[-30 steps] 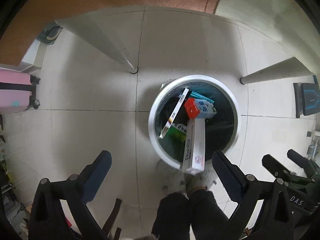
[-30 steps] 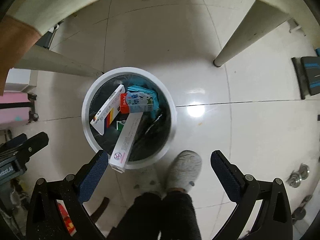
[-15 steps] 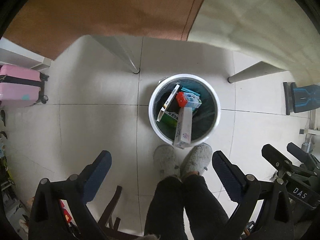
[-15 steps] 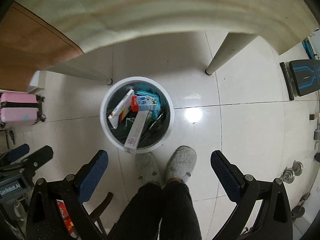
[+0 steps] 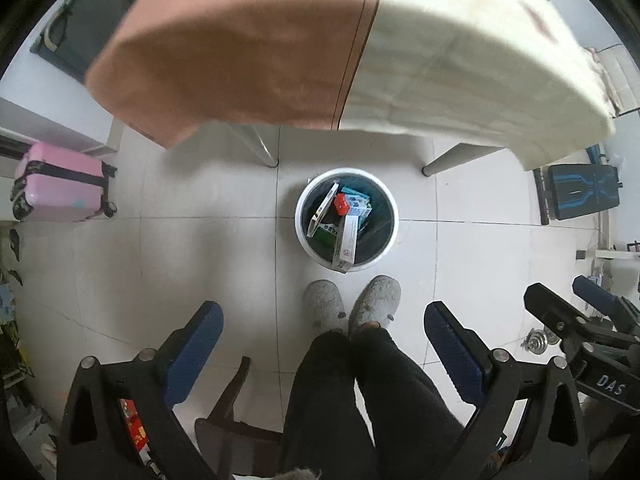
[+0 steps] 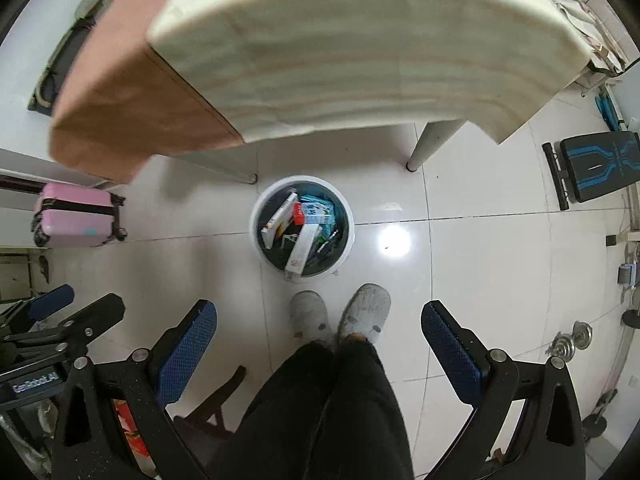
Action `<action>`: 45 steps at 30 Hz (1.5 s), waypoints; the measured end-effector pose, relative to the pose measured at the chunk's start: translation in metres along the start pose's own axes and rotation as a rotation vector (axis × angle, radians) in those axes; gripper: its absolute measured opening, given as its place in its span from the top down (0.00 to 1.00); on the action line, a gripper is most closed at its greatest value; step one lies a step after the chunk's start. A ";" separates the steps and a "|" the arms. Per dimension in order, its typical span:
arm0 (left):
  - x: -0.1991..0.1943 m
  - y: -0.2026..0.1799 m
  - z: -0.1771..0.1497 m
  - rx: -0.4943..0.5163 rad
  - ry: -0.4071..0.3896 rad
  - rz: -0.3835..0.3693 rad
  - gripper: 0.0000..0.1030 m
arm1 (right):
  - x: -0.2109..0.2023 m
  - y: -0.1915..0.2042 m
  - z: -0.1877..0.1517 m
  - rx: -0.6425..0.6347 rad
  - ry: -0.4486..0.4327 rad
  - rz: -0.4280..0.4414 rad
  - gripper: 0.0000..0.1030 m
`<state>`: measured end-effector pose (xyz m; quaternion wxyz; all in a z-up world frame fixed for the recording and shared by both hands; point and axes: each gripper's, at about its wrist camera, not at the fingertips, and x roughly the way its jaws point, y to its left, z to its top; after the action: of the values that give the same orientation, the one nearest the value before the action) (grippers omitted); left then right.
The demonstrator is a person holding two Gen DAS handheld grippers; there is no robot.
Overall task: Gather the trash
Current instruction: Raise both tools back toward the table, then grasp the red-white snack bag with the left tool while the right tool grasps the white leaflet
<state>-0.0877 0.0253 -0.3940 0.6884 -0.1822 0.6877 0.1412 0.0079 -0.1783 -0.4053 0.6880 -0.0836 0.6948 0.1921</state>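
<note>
Through the left wrist camera I see my left gripper [image 5: 322, 338] released and empty above the white bin [image 5: 346, 219], its long white box [image 5: 346, 240] leaning lengthwise toward my slippers [image 5: 352, 304], and through the right my right gripper [image 6: 319, 337] likewise spread wide over the same bin [image 6: 301, 227]

Black frame on left gripper [image 5: 323, 338] and right gripper [image 6: 319, 334]; blue textured pads [image 6: 188, 350]; silver screws; white lettering. Black trousers [image 5: 360, 400]; grey fuzzy slippers [image 5: 325, 307].
</note>
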 end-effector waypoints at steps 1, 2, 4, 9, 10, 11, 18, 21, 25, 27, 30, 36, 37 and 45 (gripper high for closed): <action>-0.013 0.001 0.000 -0.001 -0.012 -0.003 0.00 | -0.015 0.003 0.000 -0.002 -0.011 0.003 0.00; -0.021 0.001 0.000 -0.003 -0.021 -0.002 0.00 | -0.027 0.004 0.000 0.001 -0.018 0.010 0.00; -0.039 0.001 0.004 -0.007 -0.039 0.003 0.00 | -0.055 0.005 0.005 0.019 -0.043 0.038 0.00; -0.087 -0.005 0.034 0.004 -0.143 0.024 0.00 | -0.117 0.004 0.036 0.074 -0.117 0.139 0.00; -0.097 -0.008 0.044 0.004 -0.165 0.023 0.00 | -0.126 0.003 0.045 0.085 -0.128 0.158 0.00; -0.109 -0.010 0.056 0.005 -0.195 0.025 0.00 | -0.139 0.001 0.057 0.096 -0.148 0.175 0.00; -0.157 -0.038 0.156 -0.006 -0.338 0.056 0.00 | -0.194 -0.028 0.168 0.105 -0.258 0.170 0.00; -0.157 -0.049 0.213 -0.045 -0.337 0.058 0.00 | -0.198 -0.054 0.226 0.119 -0.263 0.159 0.00; -0.135 -0.071 0.298 -0.137 -0.274 0.023 0.00 | -0.186 -0.106 0.331 0.159 -0.257 0.121 0.00; -0.124 -0.087 0.335 -0.176 -0.223 -0.005 0.00 | -0.169 -0.139 0.384 0.200 -0.237 0.107 0.00; -0.094 -0.121 0.399 -0.233 -0.122 -0.061 0.00 | -0.138 -0.174 0.447 0.247 -0.201 0.081 0.00; -0.018 -0.186 0.507 -0.350 0.049 -0.202 0.01 | -0.070 -0.235 0.532 0.320 -0.122 0.041 0.00; -0.004 -0.193 0.519 -0.376 0.077 -0.218 0.01 | -0.061 -0.242 0.541 0.326 -0.113 0.040 0.00; 0.024 -0.236 0.558 -0.351 0.059 -0.047 0.42 | -0.032 -0.276 0.563 0.347 -0.063 0.020 0.00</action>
<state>0.5172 0.0609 -0.4117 0.6288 -0.3195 0.6679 0.2374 0.6347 -0.2193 -0.4040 0.7116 0.0494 0.6964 0.0785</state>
